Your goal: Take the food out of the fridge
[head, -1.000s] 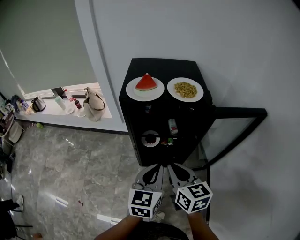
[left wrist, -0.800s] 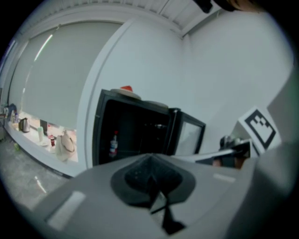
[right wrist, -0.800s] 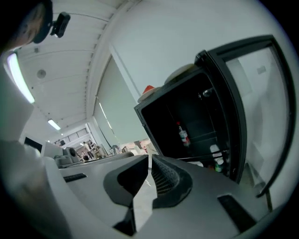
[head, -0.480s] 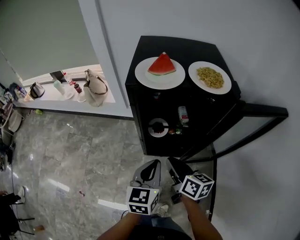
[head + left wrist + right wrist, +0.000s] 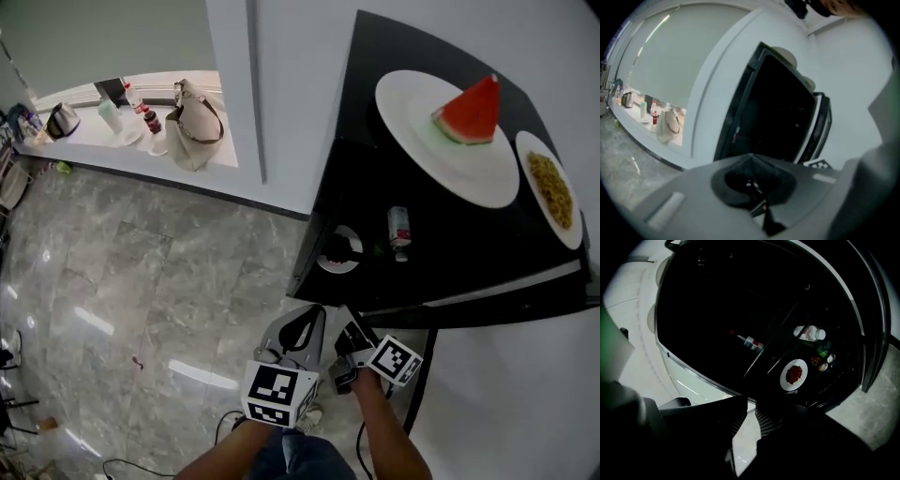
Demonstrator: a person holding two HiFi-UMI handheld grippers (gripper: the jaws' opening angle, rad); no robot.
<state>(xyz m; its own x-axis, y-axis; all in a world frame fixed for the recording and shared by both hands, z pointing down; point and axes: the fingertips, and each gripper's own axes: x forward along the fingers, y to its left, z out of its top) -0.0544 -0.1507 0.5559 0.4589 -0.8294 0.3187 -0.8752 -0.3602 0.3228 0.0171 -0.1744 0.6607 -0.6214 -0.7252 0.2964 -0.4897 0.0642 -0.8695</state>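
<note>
Your fridge [image 5: 450,272] stands open. Inside sits one plate [image 5: 800,365] of dark red food [image 5: 794,375], and one can [image 5: 399,230] lies near it (smaller items are too dim to count). On top are two more plates: one plate [image 5: 422,122] bears a watermelon wedge [image 5: 469,111], the other plate [image 5: 528,143] yellow food [image 5: 553,192]. Your left gripper [image 5: 314,317] is closed on nothing. The jaws of your right gripper [image 5: 751,411] have just been opening, with nothing between them.
</note>
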